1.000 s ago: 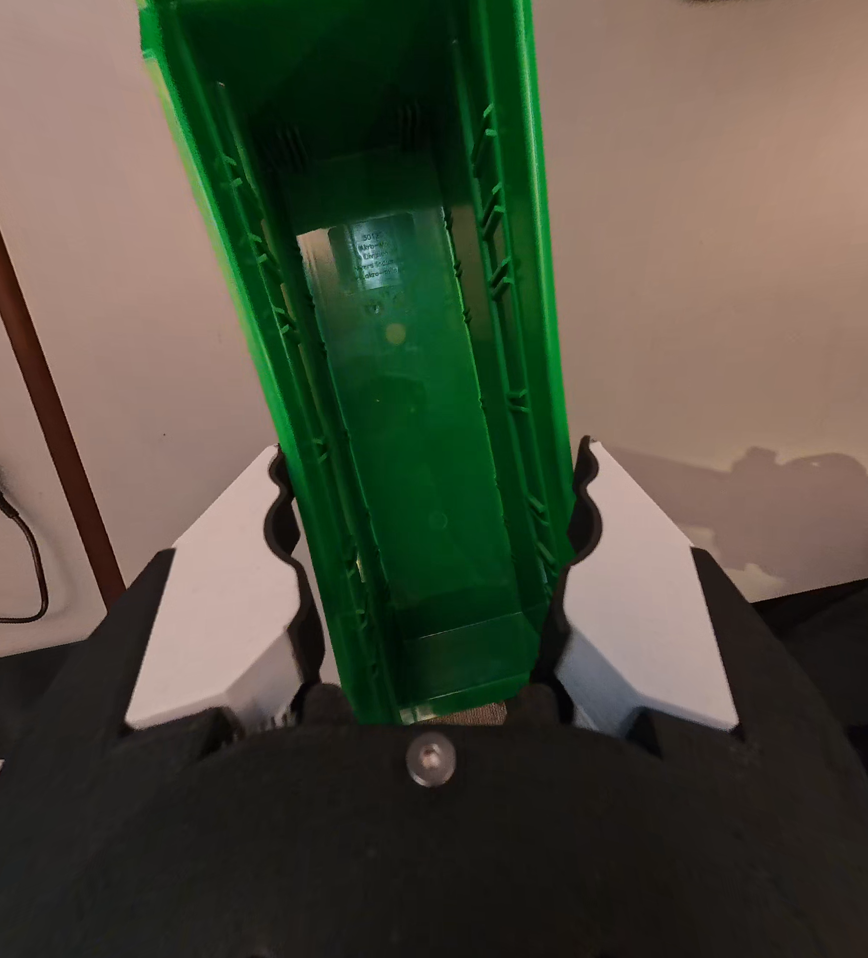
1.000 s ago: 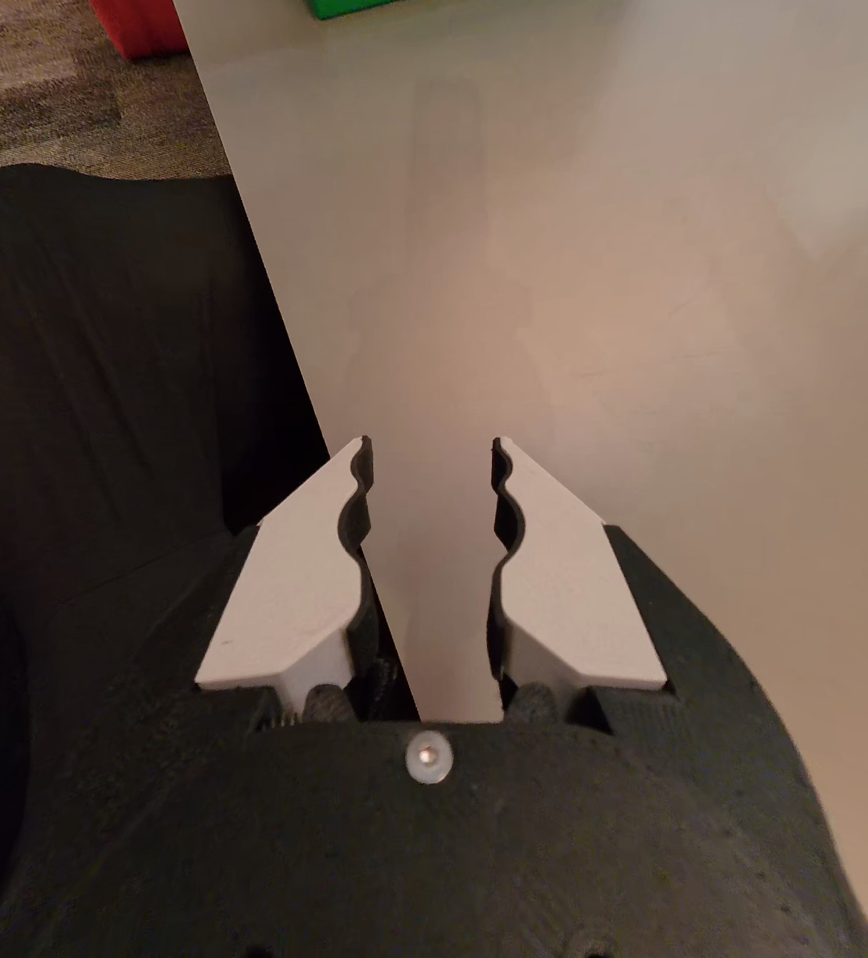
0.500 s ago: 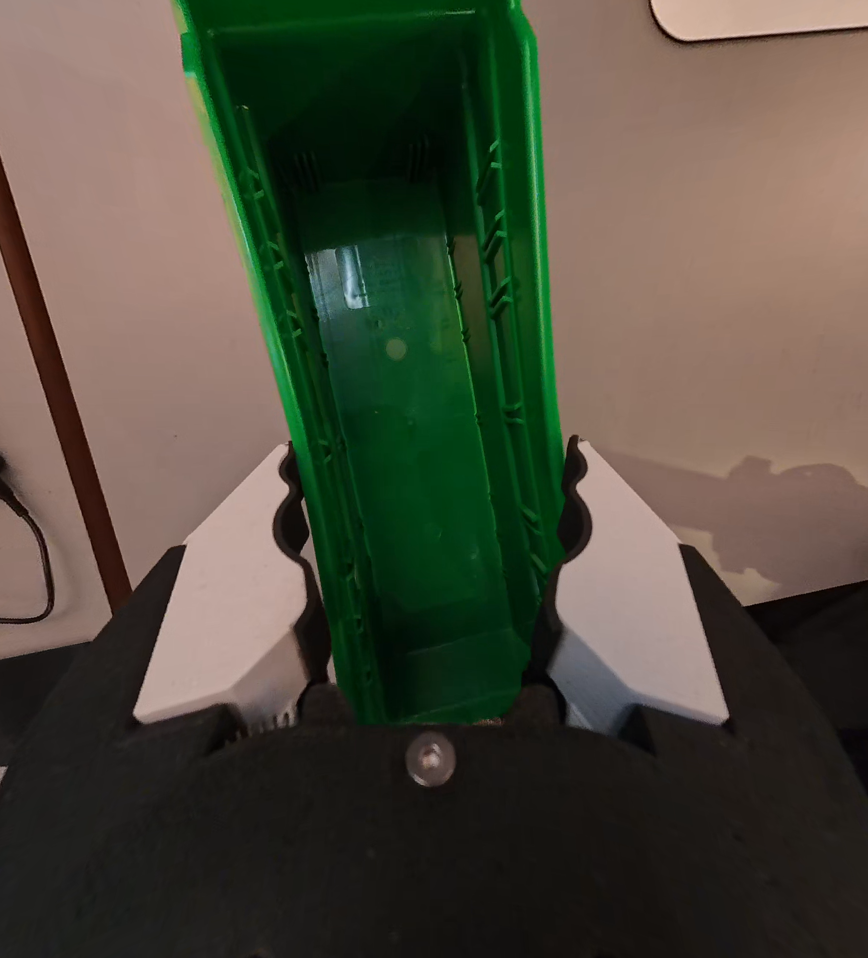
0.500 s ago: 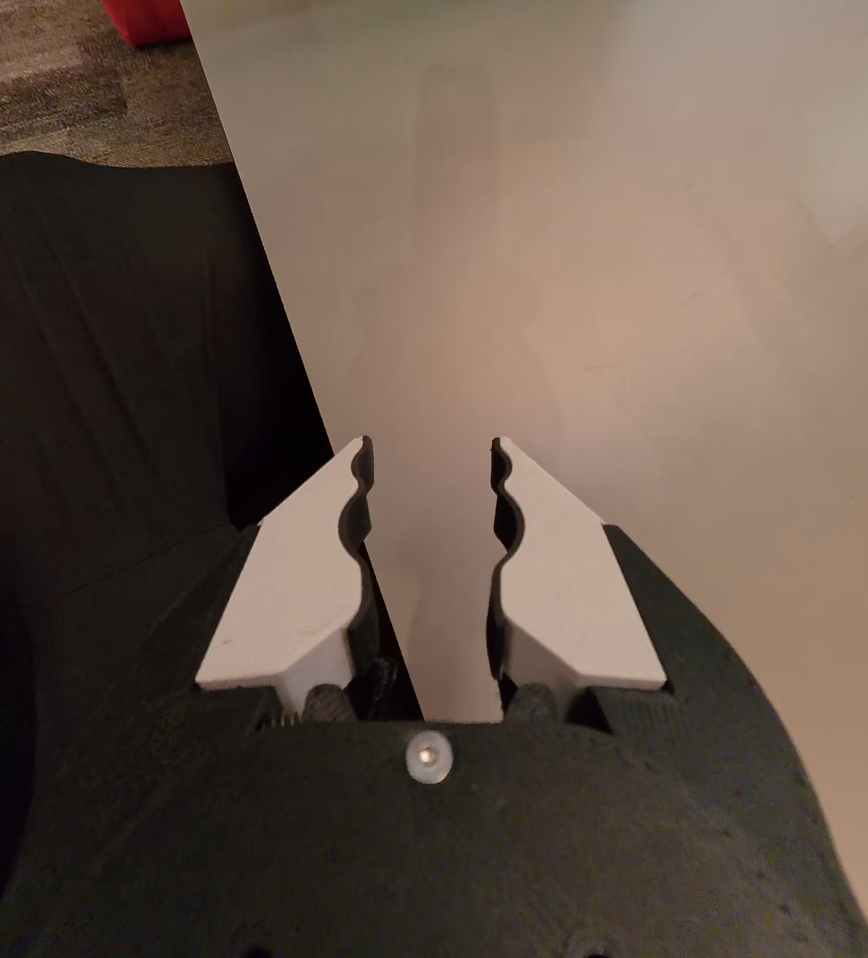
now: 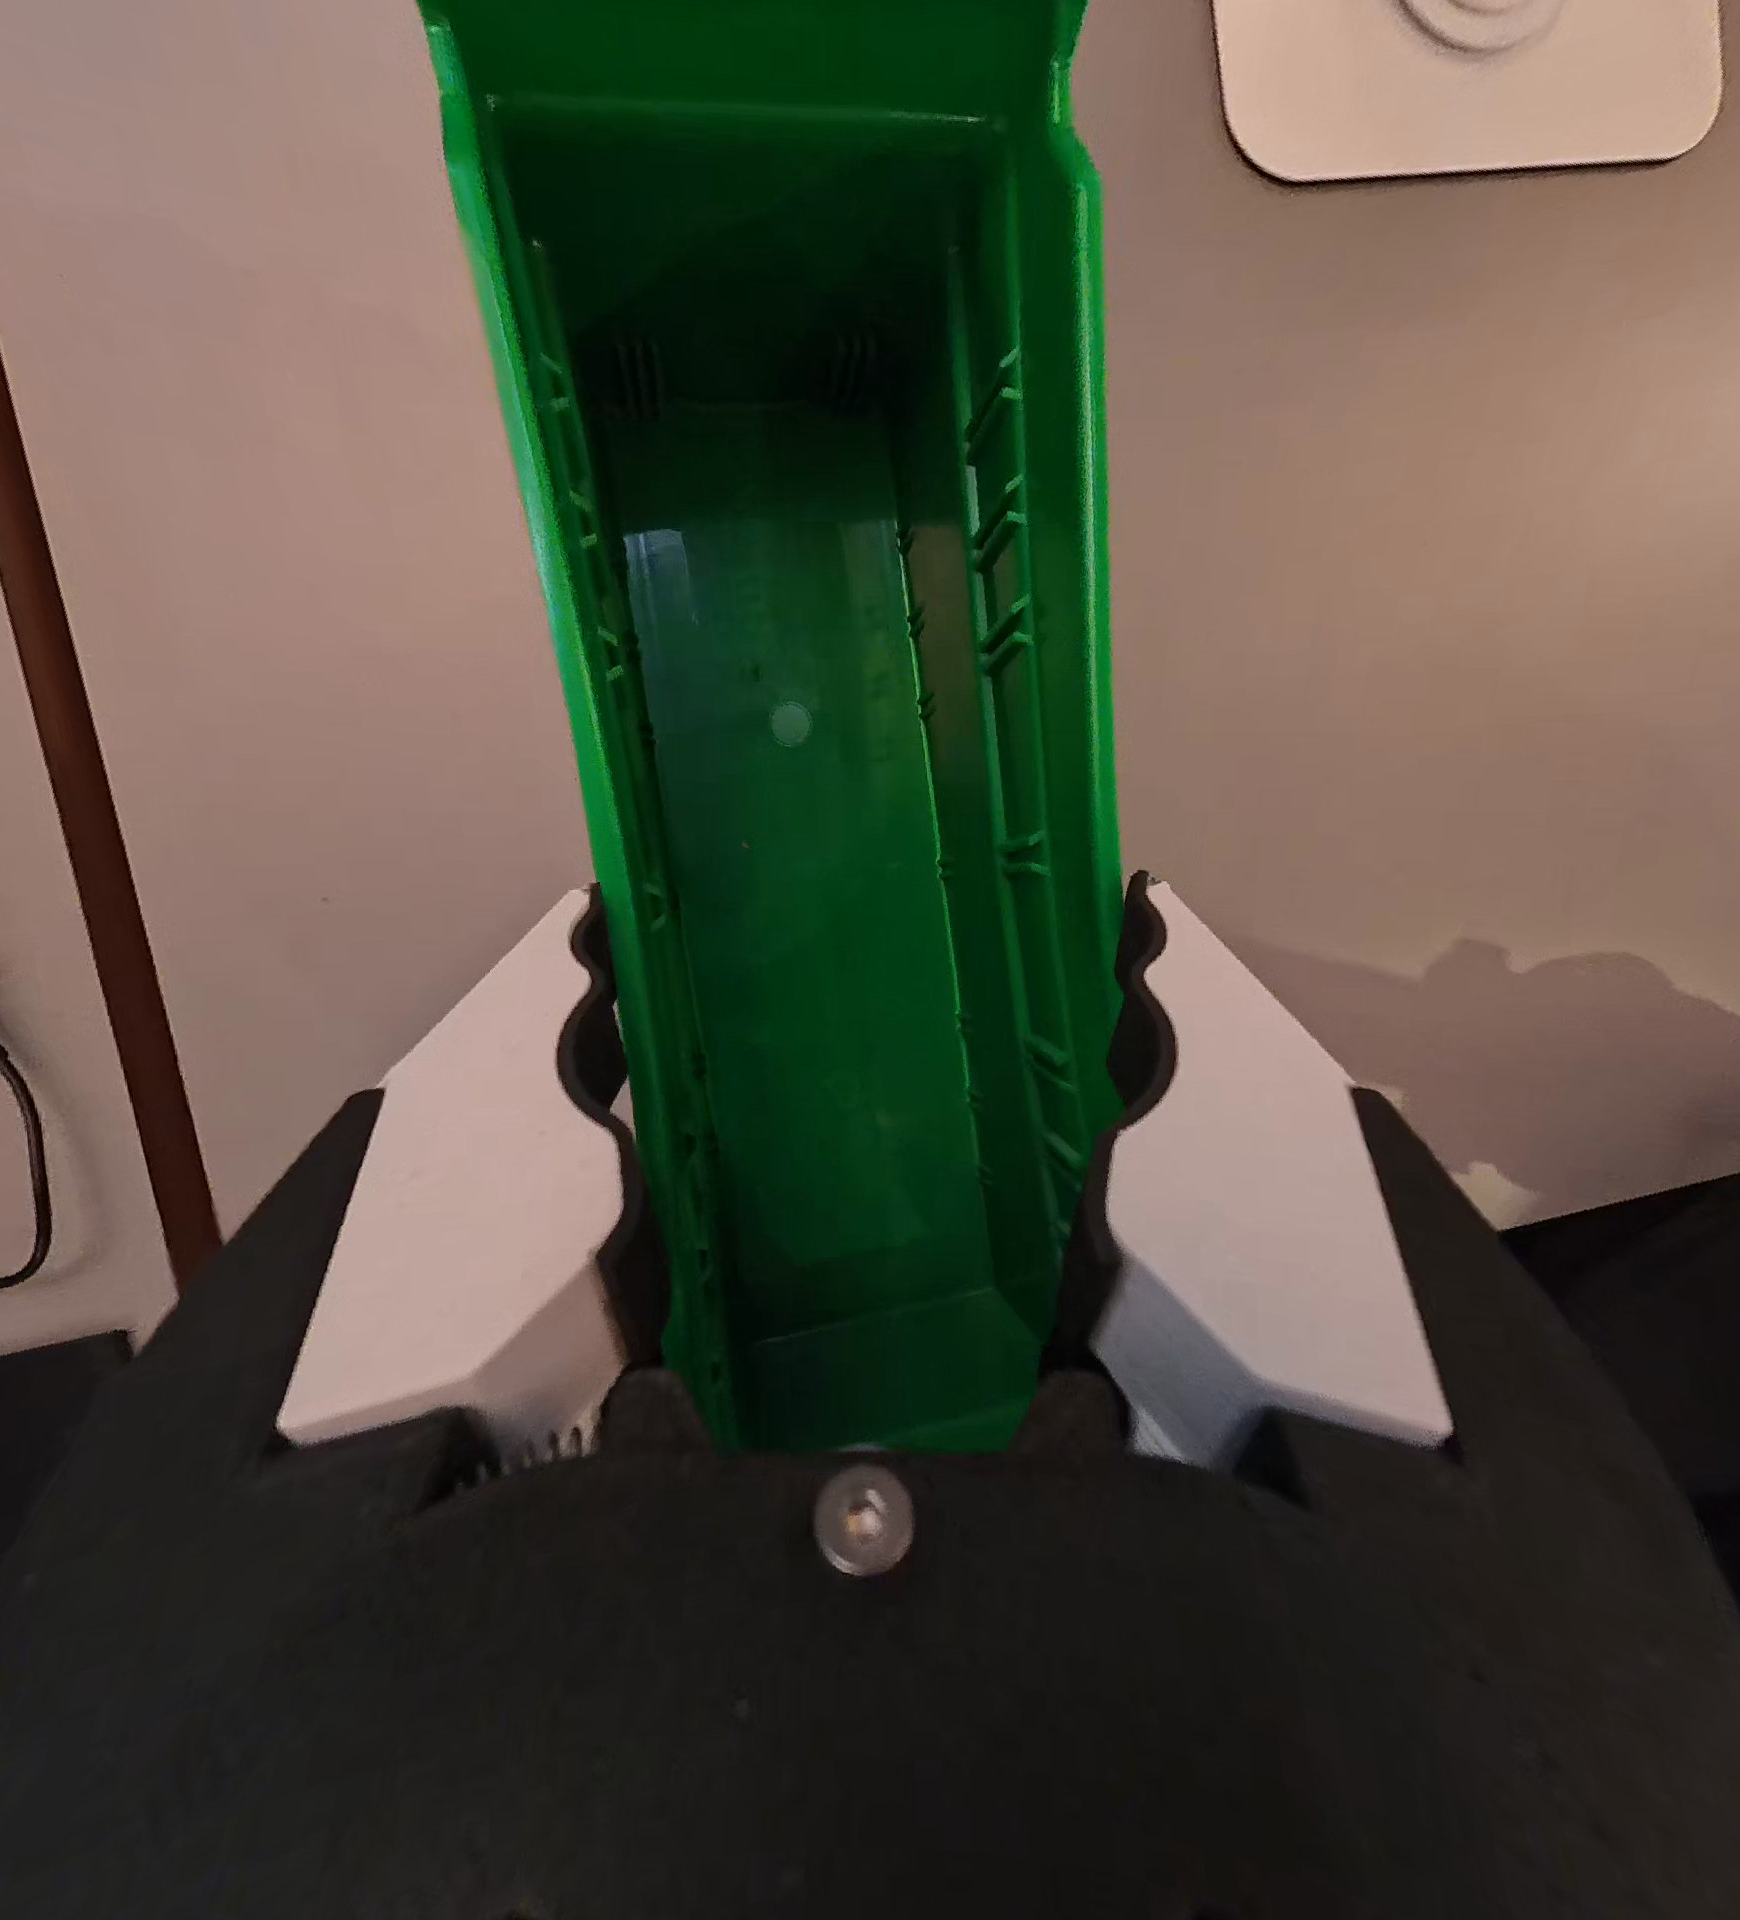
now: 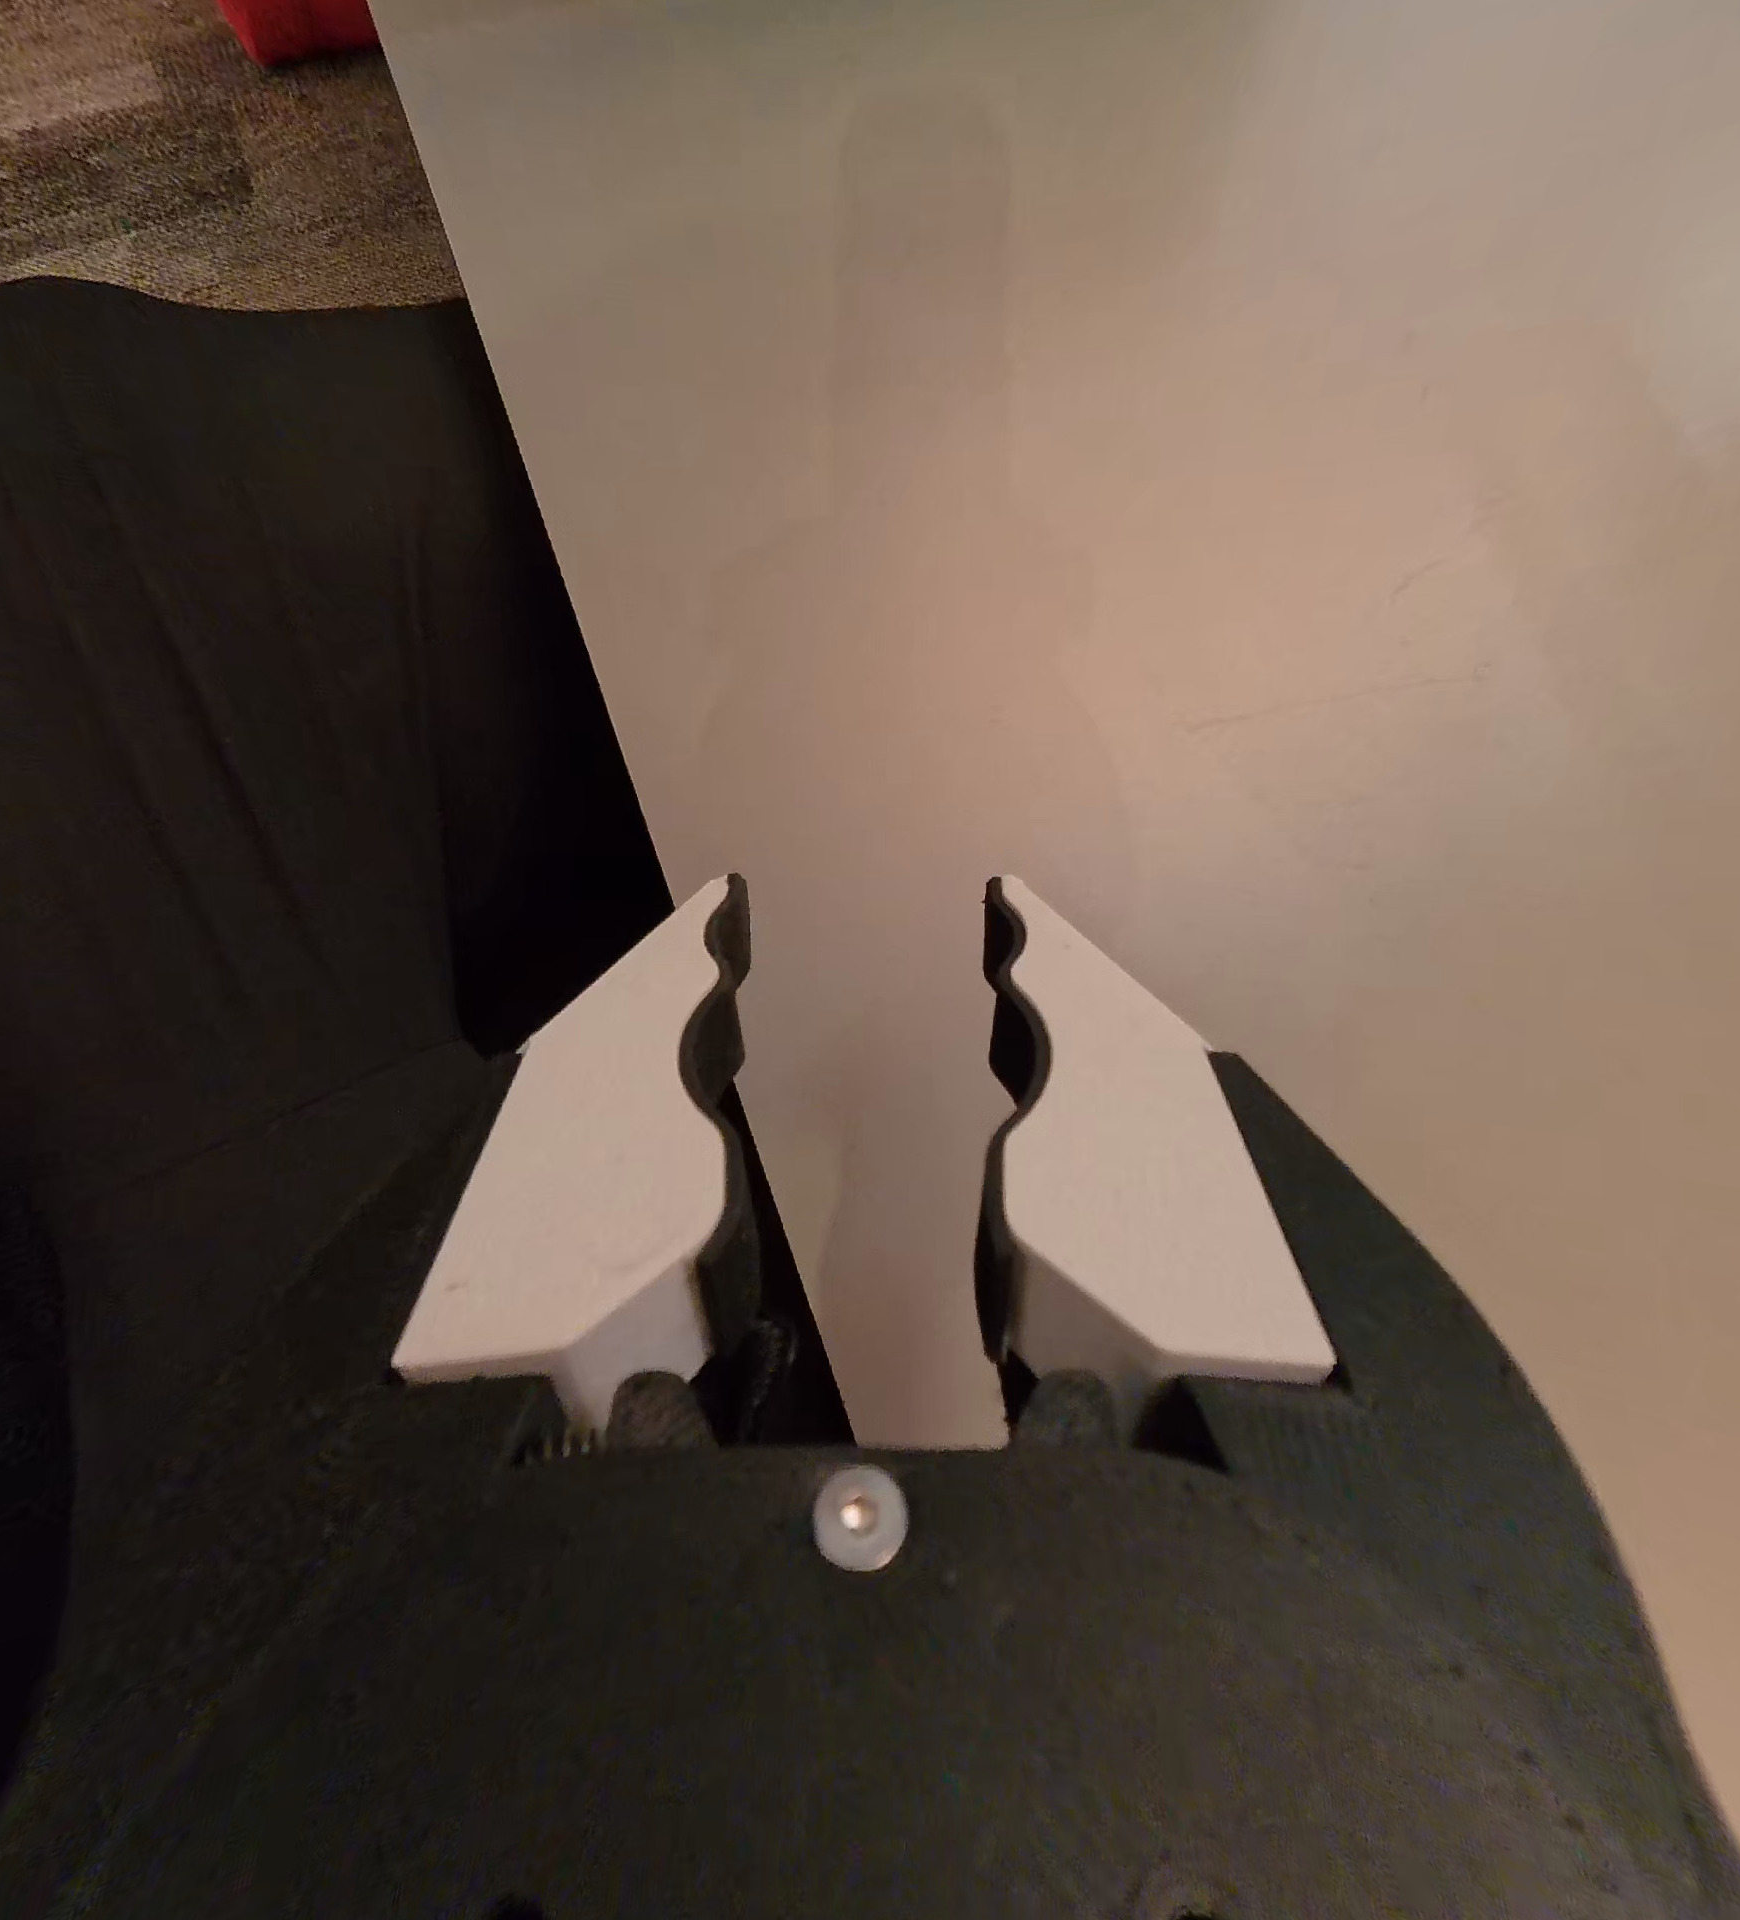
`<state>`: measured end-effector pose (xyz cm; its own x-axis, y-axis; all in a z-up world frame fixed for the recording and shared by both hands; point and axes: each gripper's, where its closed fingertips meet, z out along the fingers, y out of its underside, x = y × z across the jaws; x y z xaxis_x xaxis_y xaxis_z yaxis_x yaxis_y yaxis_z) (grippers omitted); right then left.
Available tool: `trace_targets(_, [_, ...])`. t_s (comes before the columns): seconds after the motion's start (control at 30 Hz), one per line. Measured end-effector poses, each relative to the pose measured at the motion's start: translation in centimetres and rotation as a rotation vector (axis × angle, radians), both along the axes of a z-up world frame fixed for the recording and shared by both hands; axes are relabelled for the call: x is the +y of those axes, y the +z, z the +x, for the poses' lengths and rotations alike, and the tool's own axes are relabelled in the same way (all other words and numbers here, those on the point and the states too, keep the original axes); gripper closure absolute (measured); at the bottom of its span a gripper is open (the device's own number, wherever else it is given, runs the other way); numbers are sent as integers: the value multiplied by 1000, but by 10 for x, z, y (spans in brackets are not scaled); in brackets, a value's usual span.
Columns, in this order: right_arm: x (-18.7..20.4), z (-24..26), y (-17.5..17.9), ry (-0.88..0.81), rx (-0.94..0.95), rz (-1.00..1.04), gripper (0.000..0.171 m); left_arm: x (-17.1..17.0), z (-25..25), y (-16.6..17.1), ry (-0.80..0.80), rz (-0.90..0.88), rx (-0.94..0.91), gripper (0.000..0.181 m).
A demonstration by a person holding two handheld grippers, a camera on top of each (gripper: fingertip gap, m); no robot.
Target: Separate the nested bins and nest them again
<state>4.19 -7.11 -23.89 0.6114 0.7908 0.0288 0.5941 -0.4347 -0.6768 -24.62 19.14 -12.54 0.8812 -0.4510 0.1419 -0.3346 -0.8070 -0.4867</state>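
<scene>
We see the green bin (image 5: 824,831) held between the two fingers of our left gripper (image 5: 861,904). The fingers press on its two long side walls, near the short end that sits deep at the gripper's base. The long axis of the bin runs straight away from the gripper, toward the top of the left wrist view, and its open side faces the camera, so we look into the ribbed inside. The bin is lifted in front of a pale wall (image 5: 1468,623). On this wall there is a white plate (image 5: 1468,94) at upper right, a brown vertical strip (image 5: 35,623) at left, and a black cable (image 5: 4,1122) beside it.

Our right gripper (image 6: 861,899) holds nothing; its fingers stand apart. It points down over a white table (image 6: 1261,520), close to the table's left edge. Past this edge lie dark fabric (image 6: 222,727), grey carpet (image 6: 118,156) and a red object (image 6: 305,36). To the right the white surface is bare.
</scene>
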Motion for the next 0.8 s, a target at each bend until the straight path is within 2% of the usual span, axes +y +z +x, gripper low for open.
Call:
trace_targets(0.03, [0, 0, 0, 2, 1, 0, 127, -1, 0, -1, 2, -8, -10, 86])
trace_targets(0.43, [0, -12, -1, 30, -3, 6, 126, -17, 26, -1, -120, 6, -70, 86])
trace_targets(0.53, [0, -13, -2, 29, -6, 2, 126, -17, 31, 3, -134, 22, -99, 92])
trace_targets(0.57, [1, -13, -3, 28, -8, 1, 126, -6, 16, 7, -75, 84, -29, 147])
trace_targets(0.6, [1, -12, -3, 27, -10, 0, 126, -3, 21, 23, -114, 155, -88, 146])
trace_targets(0.63, [1, -12, -4, 27, -11, -1, 126, -8, 31, 39, -129, 147, -212, 146])
trace_targets(0.67, [1, -12, -4, 27, -11, -2, 126, -11, 27, 40, -127, 124, -172, 145])
trace_targets(0.7, [1, -13, -4, 28, -12, -3, 126, -12, 17, 34, -136, 114, -54, 118])
trace_targets(0.8, [1, -16, -1, 34, -8, 8, 126, -21, 29, 21, -193, 34, -53, 100])
